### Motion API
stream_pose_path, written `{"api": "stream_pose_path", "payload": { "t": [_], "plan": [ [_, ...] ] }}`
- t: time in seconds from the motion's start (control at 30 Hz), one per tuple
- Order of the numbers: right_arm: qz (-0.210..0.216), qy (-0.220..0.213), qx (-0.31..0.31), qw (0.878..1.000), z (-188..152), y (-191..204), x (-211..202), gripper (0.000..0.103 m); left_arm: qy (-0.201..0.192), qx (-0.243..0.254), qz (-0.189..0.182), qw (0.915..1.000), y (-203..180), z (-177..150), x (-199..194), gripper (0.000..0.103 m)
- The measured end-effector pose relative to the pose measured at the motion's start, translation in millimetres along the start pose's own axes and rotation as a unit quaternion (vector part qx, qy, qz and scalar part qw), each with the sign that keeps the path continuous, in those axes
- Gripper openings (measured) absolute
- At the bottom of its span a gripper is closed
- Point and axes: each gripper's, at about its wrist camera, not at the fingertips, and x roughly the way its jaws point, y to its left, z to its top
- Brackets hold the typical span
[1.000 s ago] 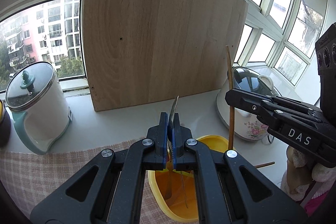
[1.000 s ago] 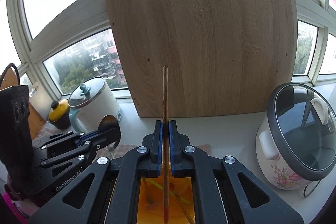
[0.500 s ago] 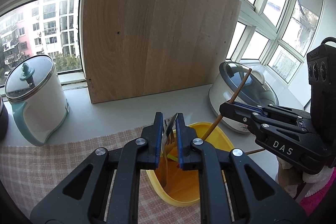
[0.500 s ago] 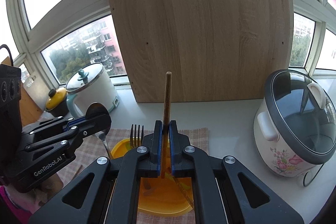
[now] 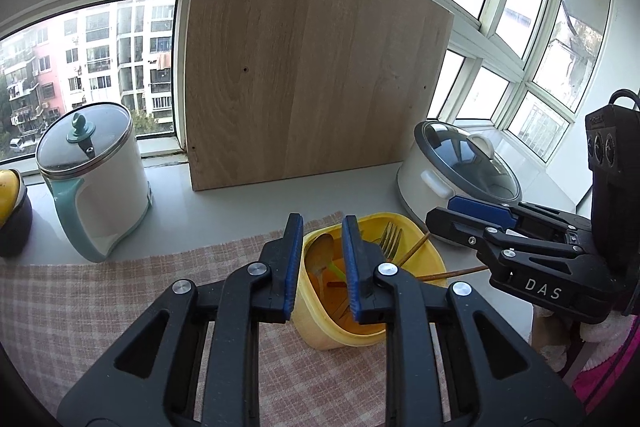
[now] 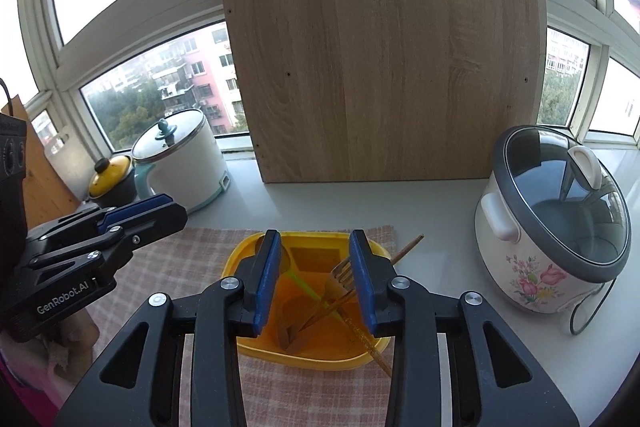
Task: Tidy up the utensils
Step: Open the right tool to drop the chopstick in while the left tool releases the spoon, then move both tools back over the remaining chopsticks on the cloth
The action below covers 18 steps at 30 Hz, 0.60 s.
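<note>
A yellow utensil holder [image 5: 436, 259] [image 6: 240, 255] stands on a checked cloth [image 5: 80, 307] [image 6: 192, 247]. Inside it are a spoon [image 5: 322, 251], a fork [image 5: 390, 237] [image 6: 340, 273], wooden chopsticks [image 5: 416, 247] [image 6: 408, 247] and a green utensil [image 6: 300, 281]. My left gripper [image 5: 319, 259] is open and empty, just above and in front of the holder. My right gripper [image 6: 314, 277] is open and empty, over the holder. The right gripper also shows in the left wrist view [image 5: 472, 217], the left one in the right wrist view [image 6: 160, 211].
A wooden board [image 5: 304, 87] [image 6: 384, 67] leans on the window behind. A white and teal pot with a glass lid [image 5: 92, 179] [image 6: 180, 159] stands at the left, a flowered rice cooker [image 5: 456, 167] [image 6: 552, 227] at the right. A yellow-lidded pot [image 6: 112, 175] sits far left.
Both grippers have opened and pulled back. The spoon held by the left gripper and the chopstick held by the right now rest in the yellow holder.
</note>
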Motion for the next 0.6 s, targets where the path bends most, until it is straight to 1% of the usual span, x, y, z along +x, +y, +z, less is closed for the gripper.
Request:
{"api": "stream_pose_path", "payload": {
  "t": [0.07, 0.13, 0.2, 0.3, 0.4, 0.6],
  "plan": [
    [-0.002, -0.002, -0.005, 1.0, -2.6, 7.4, -5.1, 0.034, -0.004, 0.001, 0.001, 1.0, 2.3, -3.2, -8.4, 0.018],
    [-0.005, -0.006, -0.009, 1.0, -5.0, 15.3, -10.6, 0.042, -0.005, 0.0, 0.001, 1.0, 5.5, -6.4, -16.8, 0.018],
    [-0.009, -0.013, -0.015, 1.0, -8.1, 23.5, -16.8, 0.048, -0.007, 0.003, 0.003, 1.0, 8.6, -9.4, -25.2, 0.018],
    [-0.007, -0.017, -0.02, 1.0, -10.9, 35.8, -22.5, 0.052, -0.009, 0.005, 0.008, 0.9999, 15.3, -14.5, -39.0, 0.018],
    [-0.004, -0.018, -0.022, 1.0, -13.0, 48.5, -24.7, 0.063, -0.012, 0.007, 0.016, 0.9998, 22.7, -20.5, -53.2, 0.018],
    [0.0, -0.019, -0.031, 0.999, -21.7, 68.7, -27.3, 0.065, -0.012, 0.01, 0.038, 0.9992, 39.8, -35.1, -79.0, 0.019]
  ]
}}
